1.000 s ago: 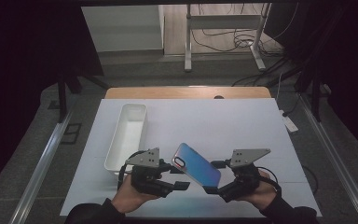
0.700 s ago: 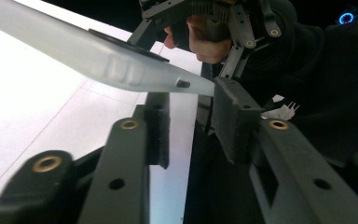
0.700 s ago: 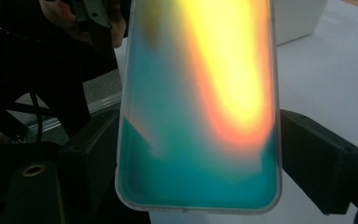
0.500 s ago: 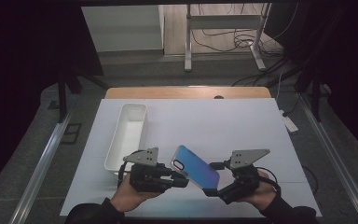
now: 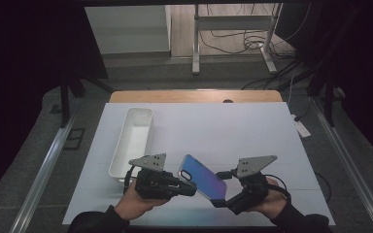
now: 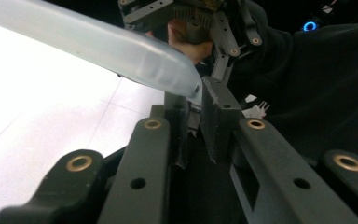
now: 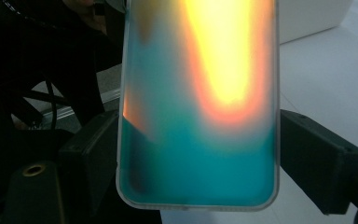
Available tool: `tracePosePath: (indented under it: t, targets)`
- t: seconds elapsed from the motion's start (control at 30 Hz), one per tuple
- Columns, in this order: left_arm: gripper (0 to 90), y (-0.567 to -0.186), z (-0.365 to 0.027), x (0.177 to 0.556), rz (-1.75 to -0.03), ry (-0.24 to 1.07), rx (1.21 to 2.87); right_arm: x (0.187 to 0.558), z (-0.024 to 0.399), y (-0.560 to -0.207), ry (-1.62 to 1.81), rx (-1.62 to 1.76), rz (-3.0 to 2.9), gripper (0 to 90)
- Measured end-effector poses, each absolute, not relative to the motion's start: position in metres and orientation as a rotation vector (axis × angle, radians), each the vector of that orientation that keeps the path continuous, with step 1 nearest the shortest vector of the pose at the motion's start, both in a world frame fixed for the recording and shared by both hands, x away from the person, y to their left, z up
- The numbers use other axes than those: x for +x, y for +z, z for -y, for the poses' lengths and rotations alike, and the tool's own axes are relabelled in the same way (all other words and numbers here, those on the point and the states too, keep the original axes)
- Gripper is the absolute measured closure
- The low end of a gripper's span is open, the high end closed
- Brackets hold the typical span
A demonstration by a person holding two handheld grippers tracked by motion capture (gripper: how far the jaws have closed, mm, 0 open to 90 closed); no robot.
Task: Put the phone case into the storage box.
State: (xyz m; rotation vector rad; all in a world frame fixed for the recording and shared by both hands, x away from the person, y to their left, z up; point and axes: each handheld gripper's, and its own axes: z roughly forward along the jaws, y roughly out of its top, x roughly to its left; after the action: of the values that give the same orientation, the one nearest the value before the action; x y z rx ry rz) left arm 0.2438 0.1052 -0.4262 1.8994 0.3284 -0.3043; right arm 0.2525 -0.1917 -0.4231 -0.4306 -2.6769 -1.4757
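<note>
1. Phone case (image 5: 203, 178), iridescent blue-green with a clear rim, is held up off the white counter (image 5: 233, 131), between the two hands near the front edge.
2. Right gripper (image 5: 229, 201): fingers (image 7: 314, 156) stand wide and clamp the case across its width at its lower end, one pad on each long edge. Firm hold, as far as I can judge.
3. Left gripper (image 5: 189, 188): its fingers (image 6: 216, 116) have just been closing and now stand almost together. In the left gripper view the case's rounded corner (image 6: 186, 86) sits right at the fingertips; whether the rim is actually pinched or just touched I cannot tell.
4. Long axis of the case runs on a slant in the high view, from the right gripper at lower right up toward the camera cutout at upper left. It tilts upward away from the right hand.
5. The left-hand fingers come at the case from its left long edge, roughly midway along, pointing across the axis.
6. Judgement: the next move turns on that left-edge contact; a peel or flex needs the left fingers on the rim while the right hand braces the bottom end.
7. White tray (image 5: 133, 138) lies well apart, beyond the left hand.
</note>
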Motion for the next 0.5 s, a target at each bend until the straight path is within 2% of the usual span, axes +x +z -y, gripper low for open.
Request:
tracePosePath:
  t: [0.5]
  targets:
    - [88.0, -0.4236, -0.0987, 0.2415, -0.216, -0.322, 1.933, 0.2574, 0.1873, -0.4332, -1.396, -0.371, 2.609, 15.5]
